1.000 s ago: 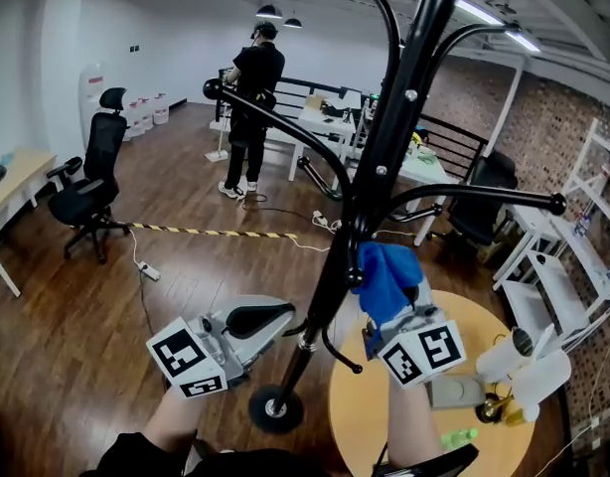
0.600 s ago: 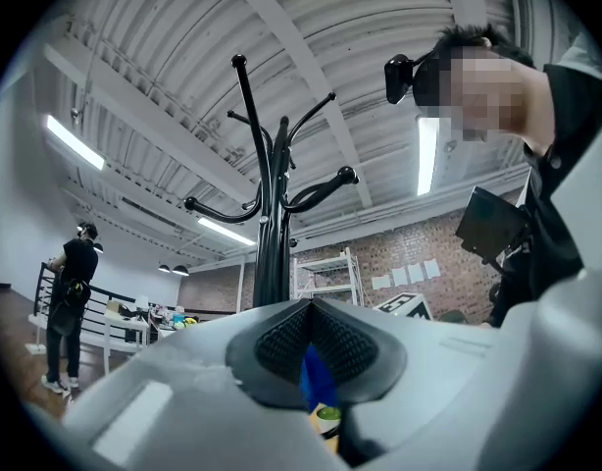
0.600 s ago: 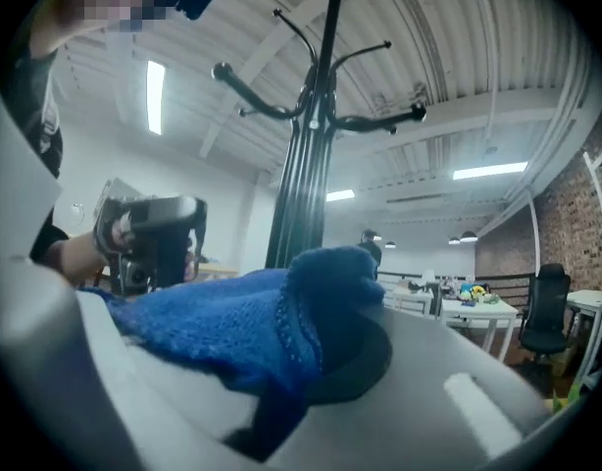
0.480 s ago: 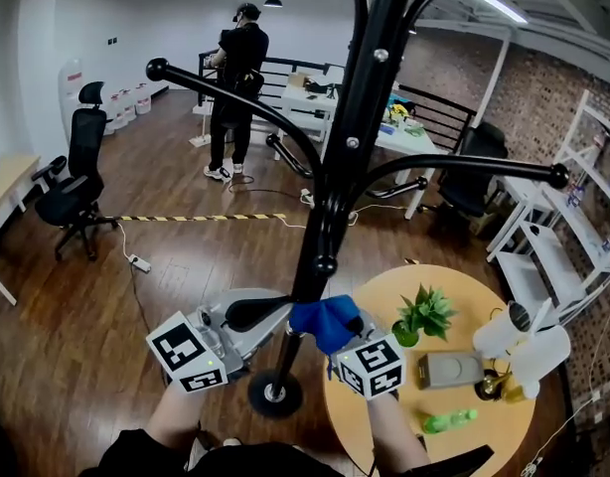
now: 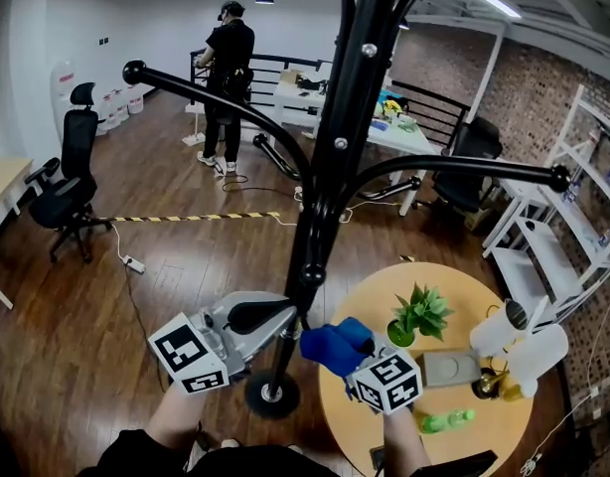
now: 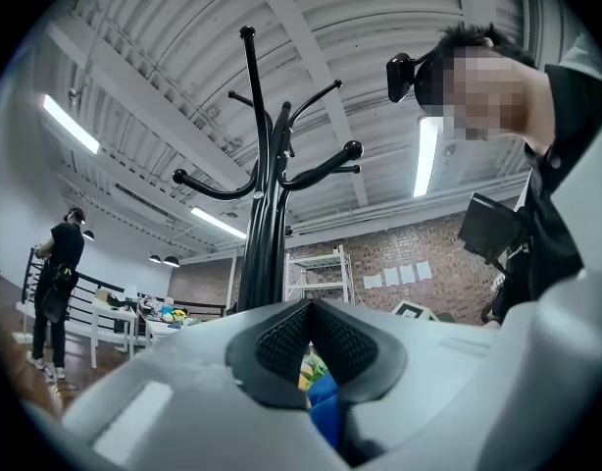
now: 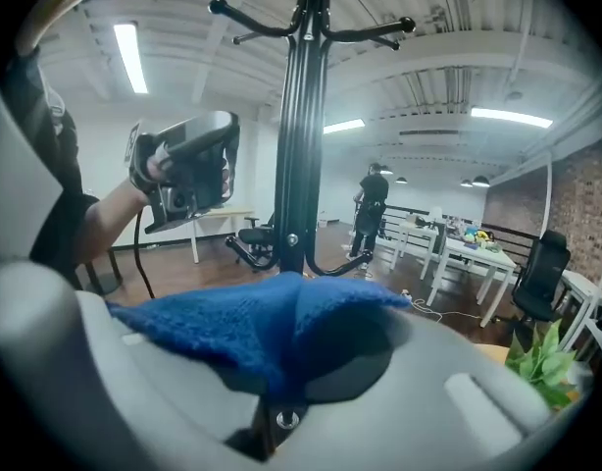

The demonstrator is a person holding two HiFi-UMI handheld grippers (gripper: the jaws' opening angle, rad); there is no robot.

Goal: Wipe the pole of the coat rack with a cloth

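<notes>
The black coat rack pole (image 5: 330, 157) rises from its round base (image 5: 272, 394) on the wood floor. My right gripper (image 5: 333, 346) is shut on a blue cloth (image 5: 330, 344), low on the pole and just to its right; I cannot tell if the cloth touches it. In the right gripper view the cloth (image 7: 272, 332) drapes over the jaws, with the pole (image 7: 301, 165) straight ahead. My left gripper (image 5: 283, 313) is shut and empty, its tip beside the pole's left side. The left gripper view shows its pads (image 6: 281, 337) closed together, with the pole (image 6: 267, 224) beyond.
A round wooden table (image 5: 350, 430) stands right of the base with a potted plant (image 5: 416, 313), a grey box (image 5: 447, 369) and a green bottle (image 5: 446, 421). The rack's arms (image 5: 216, 97) spread overhead. A person (image 5: 226, 78) stands far back; an office chair (image 5: 67, 182) is at the left.
My right gripper has slid the blue cloth down the pole, from mid-height to near the bottom. The left gripper has stayed in place beside the pole.
</notes>
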